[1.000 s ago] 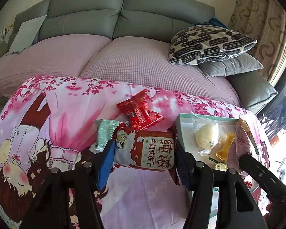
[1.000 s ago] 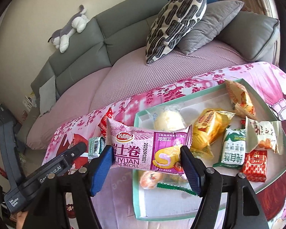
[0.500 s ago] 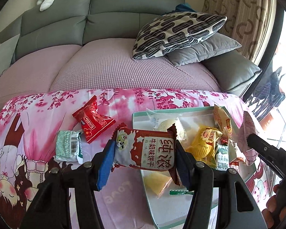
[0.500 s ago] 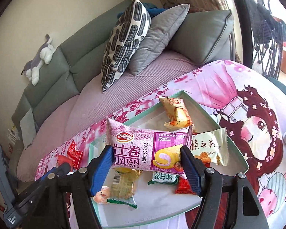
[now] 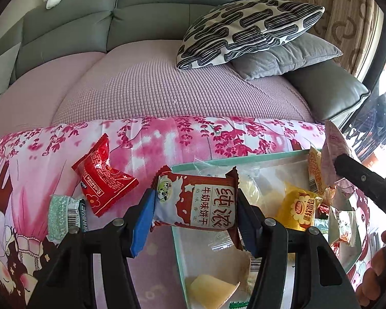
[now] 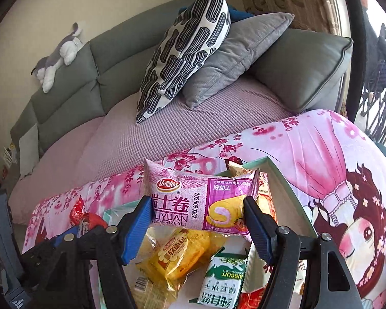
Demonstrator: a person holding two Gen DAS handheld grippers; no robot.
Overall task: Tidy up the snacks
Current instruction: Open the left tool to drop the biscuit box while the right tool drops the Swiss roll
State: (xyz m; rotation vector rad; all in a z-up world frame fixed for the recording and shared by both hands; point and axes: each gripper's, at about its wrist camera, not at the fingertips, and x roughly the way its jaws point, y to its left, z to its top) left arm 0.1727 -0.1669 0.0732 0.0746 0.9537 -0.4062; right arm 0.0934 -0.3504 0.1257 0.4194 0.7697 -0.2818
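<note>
A: Brown-and-white foil first. In the left wrist view, the left gripper [image 5: 194, 217] was clamped across the milk biscuit packet [image 5: 198, 200], one blue pad on each short end, packet lying flat between them and hanging over the near-left corner of the mint-green tray [image 5: 244, 157].

B: Reason for gripping the ends?

A: My reading: the pads pressed on the stiff crimped seams, so the biscuits inside took little squeeze. Left out on the pink floral cloth [image 5: 167, 139]: a red packet [image 5: 103, 177] and, just beside it, a pale green packet [image 5: 64, 212], both outside the tray. Already inside: a yellow bread packet [image 5: 299, 207] and some clear-wrapped pieces.

B: Right wrist view?

A: The right gripper [image 6: 198, 228] held the purple Swiss roll packet [image 6: 195, 200] the same way, by its ends, label up, over the far part of the tray [image 6: 285, 180]. Beneath it lay the yellow bread packet [image 6: 182, 255] and a green-and-white biscuit packet [image 6: 222, 280]. Soft cake, so I judged the moderate jaw spacing deliberate: enough to carry, not to crush.

B: Stage of task?

A: Judged as transport, both packets above the tray and not yet set down. Two packets on the cloth remained to collect. Risk noted: tray crowded on the right side, so the roll might land on top of others.
</note>
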